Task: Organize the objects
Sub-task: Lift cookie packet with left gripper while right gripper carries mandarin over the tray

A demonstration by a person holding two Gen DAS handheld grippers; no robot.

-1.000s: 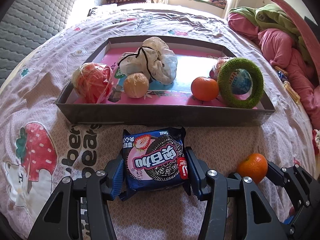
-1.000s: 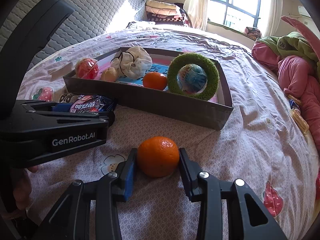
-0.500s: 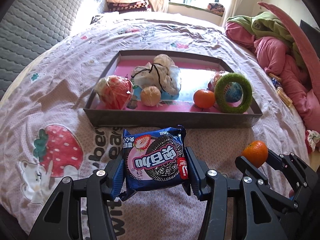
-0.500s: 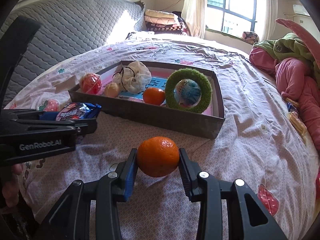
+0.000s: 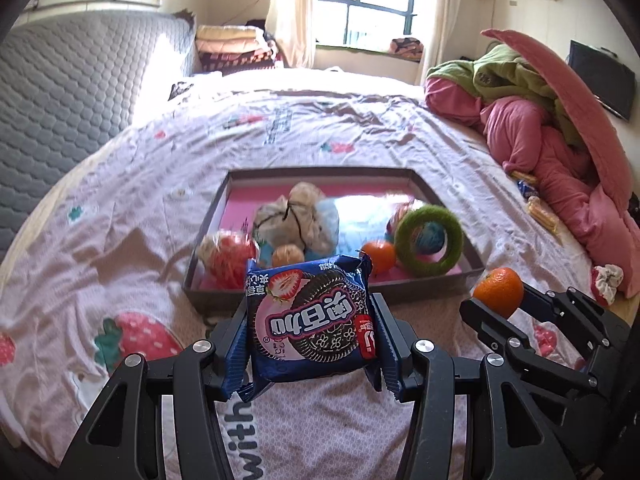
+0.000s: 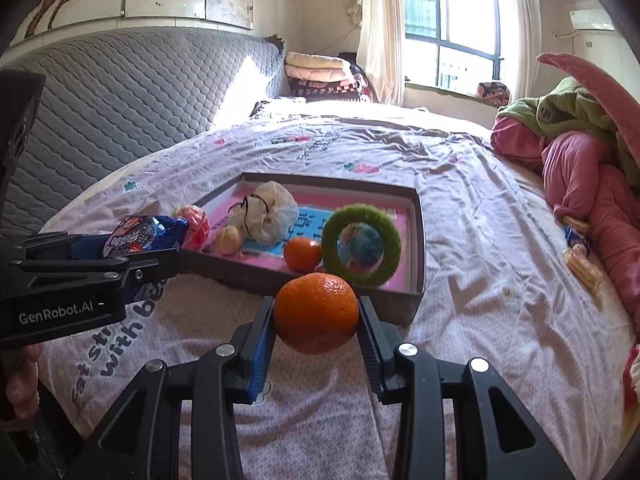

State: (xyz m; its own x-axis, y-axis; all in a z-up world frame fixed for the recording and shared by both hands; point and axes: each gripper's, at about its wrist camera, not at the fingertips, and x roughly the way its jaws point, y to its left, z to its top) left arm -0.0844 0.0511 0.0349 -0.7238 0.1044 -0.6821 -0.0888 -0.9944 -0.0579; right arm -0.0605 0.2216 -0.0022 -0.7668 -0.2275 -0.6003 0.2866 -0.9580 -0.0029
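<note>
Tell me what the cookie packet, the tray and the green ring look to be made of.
Cookie packet: glossy printed plastic film, crinkled, with crimped ends. Tray: probably cardboard, thin, straight, matte grey walls around a shiny printed pink floor that reflects the window light. Green ring: fuzzy, matte, grass-like pile, likely plush or flocked; its core cannot be seen.

Daylight enters through the window (image 6: pixel 448 36) at the far wall, where the panes are overexposed. A bright sun patch falls on the grey headboard (image 6: pixel 120 96) and washes out the far bed (image 5: pixel 320 120). Glare whitens the glossy floor of the tray (image 5: pixel 472 270). In the left view the tray's contents are motion-blurred; the near packet (image 5: pixel 310 324) is sharp. Fisheye curvature bends both views, with dark vignetted corners.
</note>
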